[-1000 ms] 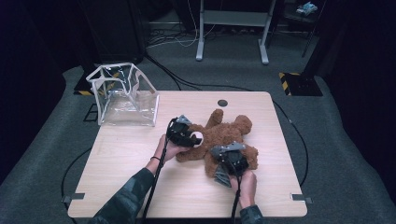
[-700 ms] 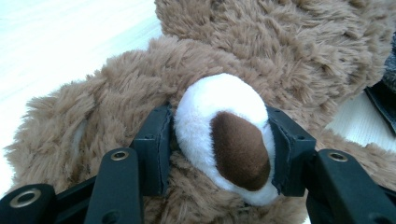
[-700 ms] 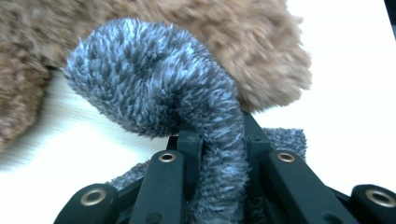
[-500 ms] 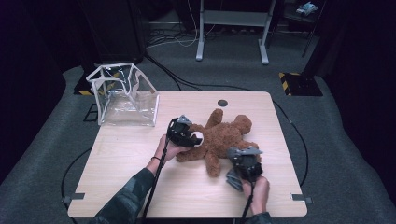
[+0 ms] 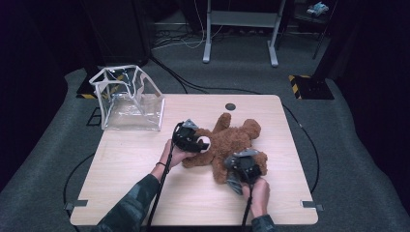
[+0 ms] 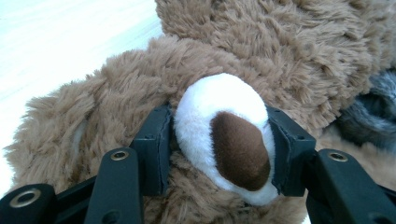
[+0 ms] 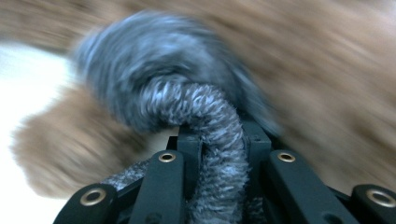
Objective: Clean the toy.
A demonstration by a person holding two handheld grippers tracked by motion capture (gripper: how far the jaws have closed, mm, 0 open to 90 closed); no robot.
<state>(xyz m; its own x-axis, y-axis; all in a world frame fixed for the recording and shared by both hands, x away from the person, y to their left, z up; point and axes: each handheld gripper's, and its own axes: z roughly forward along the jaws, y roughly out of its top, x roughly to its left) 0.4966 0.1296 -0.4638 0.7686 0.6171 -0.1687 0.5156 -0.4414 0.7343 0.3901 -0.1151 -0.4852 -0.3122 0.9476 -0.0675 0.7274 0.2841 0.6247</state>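
Shifting toward the table's right edge since a second ago, the right gripper (image 5: pixel 245 166) is now sitting over the lower end of the brown teddy bear (image 5: pixel 232 142), while the left gripper (image 5: pixel 189 137) is staying put at the toy's head. On the left gripper view, the left tongs are clamping the bear's white muzzle (image 6: pixel 223 126) from both sides, its dark brown nose (image 6: pixel 240 150) sitting between the two black jaws. On the right gripper view, blurred by motion, the right tongs are pinching a strip of grey fuzzy fabric (image 7: pixel 219 135) that is looping up into a grey bundle against the brown fur. The bear is lying flat on the light wooden table (image 5: pixel 145 159), right of centre, limbs spread. A clear plastic bag (image 5: pixel 128 99) with white trim is standing open at the table's far left corner, well apart from the toy.
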